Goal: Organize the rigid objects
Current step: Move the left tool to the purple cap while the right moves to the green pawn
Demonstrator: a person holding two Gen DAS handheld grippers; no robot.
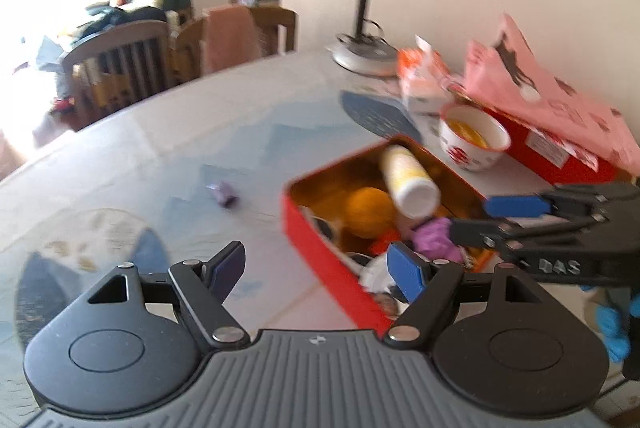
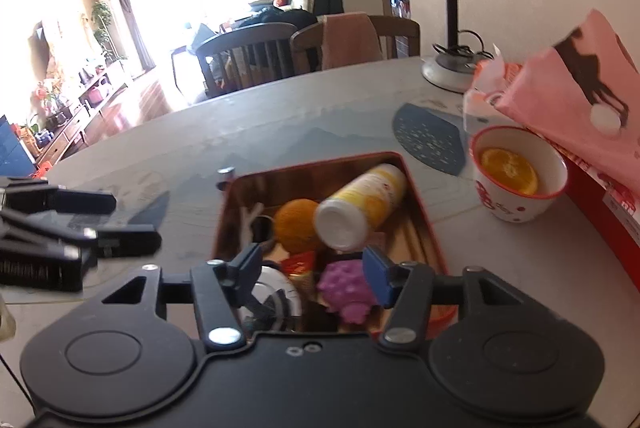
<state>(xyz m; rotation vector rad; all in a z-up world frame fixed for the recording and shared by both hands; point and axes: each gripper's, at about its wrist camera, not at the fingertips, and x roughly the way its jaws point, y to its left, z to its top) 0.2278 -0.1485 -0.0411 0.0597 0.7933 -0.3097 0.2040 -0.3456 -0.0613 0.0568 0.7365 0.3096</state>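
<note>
The red tin [image 2: 424, 224] sits open on the counter [image 1: 160, 155], already holding a white and yellow bottle [image 2: 360, 205] lying tilted on its side, an orange ball [image 2: 298, 230], a knobbly purple toy [image 2: 346, 292] and some smaller bits too jumbled to name. The right tongs [image 2: 314, 280] hover over the near end of the tin, released and gripping nothing, with the purple toy showing between the pads but not pressed by them. The left tongs [image 1: 316, 274] stand wide and empty just beside the tin's near corner. One small purple piece [image 1: 224, 193] lies alone on the counter, well apart from the tin on its open side, and is probably the next thing to gather. It looks light and hard with angled faces, so it may skid or twist; pinching it across two flat opposite sides, with the pads low, should hold best. The counter around it is bare, giving free room to come down from above. The other side is crowded: a cup [image 2: 518, 179] with an orange slice stands near the tin's far corner, likely fragile and spillable, with pink paper [image 2: 580, 91], a red box [image 1: 560, 151] and a lamp [image 1: 360, 55] close behind. The tin's thin raised rim could catch a low pad.
</note>
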